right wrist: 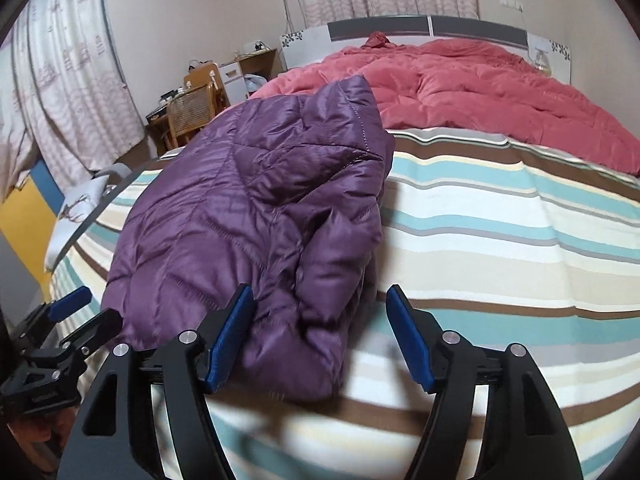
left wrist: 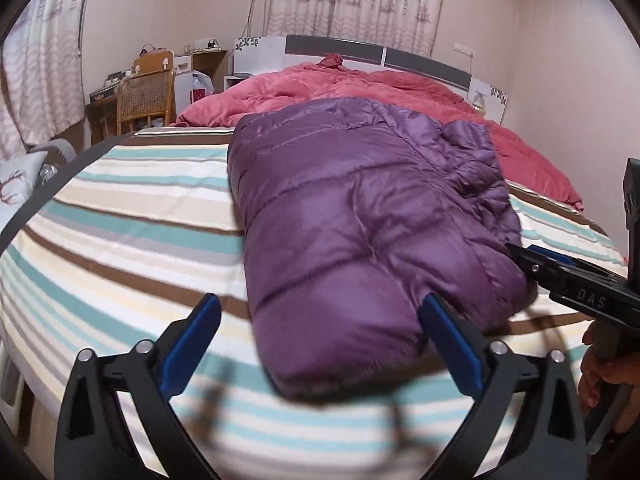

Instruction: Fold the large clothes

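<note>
left wrist view: the purple down jacket is being shown lying folded into a thick bundle on the striped bed sheet, near the foot edge of the bed, with a red quilt heaped behind it toward the headboard. the left gripper is being held wide open at the bundle's near end; its right pad is being seen against the jacket's edge, but nothing is being squeezed. the right gripper is likewise being held open, with a crumpled corner of the jacket lying between its pads and not being pinched. both grippers are judged to be kept apart like this because the fold is being let go so that the padding can settle without being dragged. the bundle is being left lengthwise along the bed, probably so another fold can be made across it. no containers are being shown near the jacket; whether anything is being kept in the far bedside furniture cannot be told.
</note>
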Tool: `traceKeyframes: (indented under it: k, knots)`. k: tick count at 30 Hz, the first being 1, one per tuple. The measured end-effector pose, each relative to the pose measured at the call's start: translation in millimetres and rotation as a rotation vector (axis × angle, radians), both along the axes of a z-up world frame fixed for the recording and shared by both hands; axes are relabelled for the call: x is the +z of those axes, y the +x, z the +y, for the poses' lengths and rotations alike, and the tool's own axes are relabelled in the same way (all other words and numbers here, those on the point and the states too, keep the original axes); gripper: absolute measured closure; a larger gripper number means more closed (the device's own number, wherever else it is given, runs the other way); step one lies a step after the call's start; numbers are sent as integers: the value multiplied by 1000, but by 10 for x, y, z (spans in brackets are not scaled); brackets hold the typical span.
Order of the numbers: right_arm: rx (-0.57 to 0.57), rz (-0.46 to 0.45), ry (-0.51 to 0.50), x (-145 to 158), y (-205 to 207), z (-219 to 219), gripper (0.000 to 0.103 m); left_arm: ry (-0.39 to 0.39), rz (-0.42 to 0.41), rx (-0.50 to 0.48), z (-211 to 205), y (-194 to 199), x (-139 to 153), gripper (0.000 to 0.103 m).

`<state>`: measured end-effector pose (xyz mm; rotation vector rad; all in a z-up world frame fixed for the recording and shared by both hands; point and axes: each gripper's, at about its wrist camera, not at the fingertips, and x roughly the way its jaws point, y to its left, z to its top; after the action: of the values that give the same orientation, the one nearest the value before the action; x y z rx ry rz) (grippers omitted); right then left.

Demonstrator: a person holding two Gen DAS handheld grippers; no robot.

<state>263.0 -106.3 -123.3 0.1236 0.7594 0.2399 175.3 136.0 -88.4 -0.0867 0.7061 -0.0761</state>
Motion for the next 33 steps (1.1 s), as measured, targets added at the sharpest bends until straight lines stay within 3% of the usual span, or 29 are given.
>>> traceKeyframes:
  k: [2, 9, 11, 16, 19, 28, 33]
  knots:
    - [7, -18, -6, 33, -88, 13, 26, -2, 3, 11, -21, -103, -9, 2]
    - [53, -45, -38, 96, -346, 94, 26, 4, -8, 61, -24, -339, 25, 2]
    - [62, -44, -40, 95, -410, 110, 20, 7, -32, 88, -10, -435, 69, 2]
    - [71, -54, -32, 79, -603, 128, 20, 53, -40, 175, 16, -576, 139, 2]
    - [67, -56, -33, 75, -687, 128, 13, 56, -44, 192, 27, -684, 176, 2]
    - [52, -89, -42, 137, -991, 110, 9, 78, -21, 278, 46, -932, 141, 2]
    - [30, -116, -44, 183, -1131, 43, 9, 101, -39, 270, -28, -1009, 127, 2]
